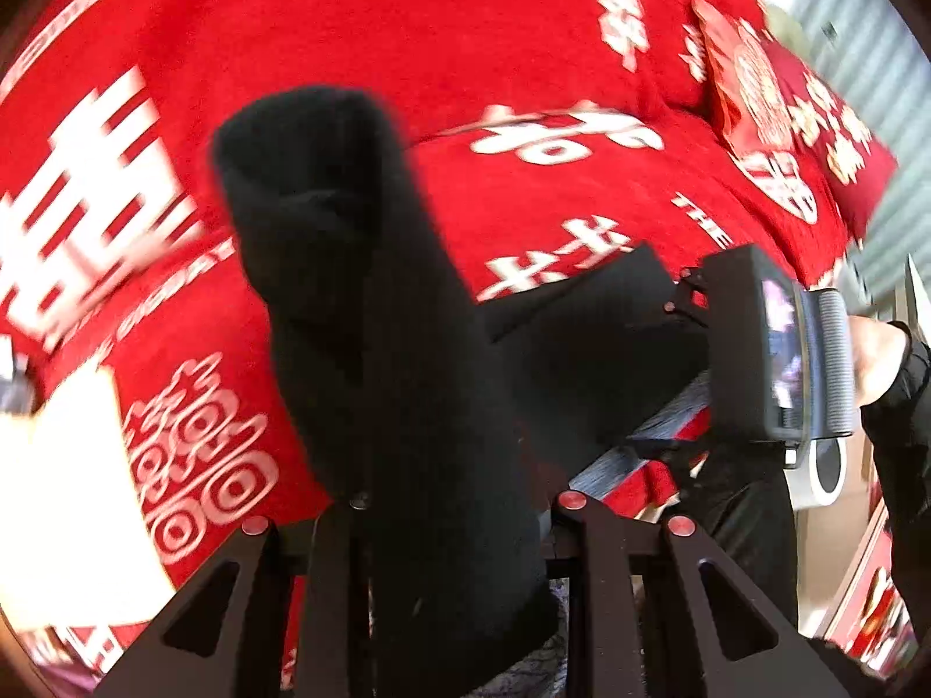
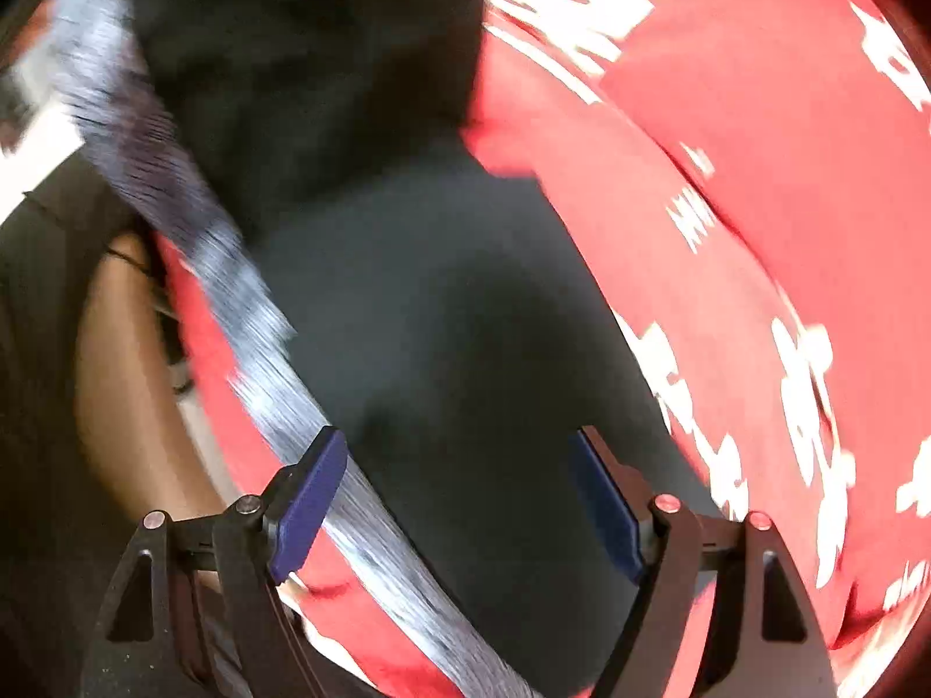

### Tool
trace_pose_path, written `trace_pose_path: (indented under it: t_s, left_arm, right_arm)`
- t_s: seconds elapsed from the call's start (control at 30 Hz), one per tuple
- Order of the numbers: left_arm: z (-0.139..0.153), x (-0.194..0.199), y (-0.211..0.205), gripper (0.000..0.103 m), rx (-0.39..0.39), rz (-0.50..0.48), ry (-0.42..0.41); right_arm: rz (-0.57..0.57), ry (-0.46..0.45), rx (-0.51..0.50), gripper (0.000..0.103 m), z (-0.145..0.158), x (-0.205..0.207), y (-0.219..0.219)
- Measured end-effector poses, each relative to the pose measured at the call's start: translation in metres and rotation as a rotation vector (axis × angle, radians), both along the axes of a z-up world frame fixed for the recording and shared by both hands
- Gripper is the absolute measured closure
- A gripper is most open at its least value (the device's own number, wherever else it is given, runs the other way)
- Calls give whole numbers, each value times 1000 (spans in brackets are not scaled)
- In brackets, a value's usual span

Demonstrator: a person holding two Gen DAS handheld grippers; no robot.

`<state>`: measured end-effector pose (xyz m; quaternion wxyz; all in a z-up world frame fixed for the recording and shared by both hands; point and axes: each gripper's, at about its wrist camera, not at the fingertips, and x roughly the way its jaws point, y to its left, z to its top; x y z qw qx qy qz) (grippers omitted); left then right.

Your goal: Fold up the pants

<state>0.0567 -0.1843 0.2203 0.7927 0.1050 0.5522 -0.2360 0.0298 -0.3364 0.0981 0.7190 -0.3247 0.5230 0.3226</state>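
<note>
My left tool (image 1: 448, 529) is clenched on the black pants (image 1: 372, 302). In the left wrist view a thick fold of them runs up from between the fingers toward 11 o'clock, lifted off the red bedspread (image 1: 465, 46) with its white characters. That's something the right view doesn't give me. The same view also catches my right tool's body (image 1: 774, 349) out at 3 o'clock, with my hand (image 1: 873, 349) behind it, and a red pillow (image 1: 774, 104) up at 1 o'clock near the bed's far edge.

The right wrist view shows the other part: the rest of the pants (image 2: 442, 349) lying flat on the bedspread (image 2: 727, 174), spreading from 6 o'clock up to 11. My right tool (image 2: 459, 500) is released, blue pads (image 2: 308, 494) wide apart, nothing pinched, just hanging over the cloth. A grey-white fuzzy strip (image 2: 273, 360) runs diagonally from 10 to 6 o'clock along the pants' edge. It could be the lining or the waistband; it's too smeared to say.

For room, there's lots of open bedspread at 12 to 3 o'clock in both views. The bed's near edge sits at 8 o'clock in the right view, with my dark sleeve (image 2: 46, 291) just beyond it.
</note>
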Motion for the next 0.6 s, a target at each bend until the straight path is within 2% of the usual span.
trace_pose_path:
  t_s: [0.13, 0.2, 0.37, 0.47, 0.5, 0.53, 0.57, 0.6]
  left_arm:
    - [-12, 8, -73, 77, 56, -73, 27]
    - [-23, 14, -107, 77, 92, -93, 48]
    - [-75, 30, -177, 77, 194, -103, 133]
    - [-107, 32, -198, 75, 283, -108, 149]
    - [-114, 33, -200, 64, 293, -114, 157]
    - [-116, 33, -202, 56, 267, -124, 171]
    - [-114, 32, -202, 39, 242, -130, 182]
    - [-109, 30, -203, 32, 214, -140, 191]
  right_arm:
    - [-170, 9, 85, 22, -4, 1, -58]
    - [-208, -3, 136, 22, 1, -3, -78]
    - [-280, -25, 167, 22, 0, -14, -117]
    - [-322, -20, 231, 22, -3, -22, -131]
    - [-337, -15, 251, 22, -4, -22, -135]
    - [-350, -11, 267, 22, -5, -24, -140]
    - [-362, -6, 286, 22, -5, -25, -142]
    - [-364, -1, 299, 22, -6, -25, -143]
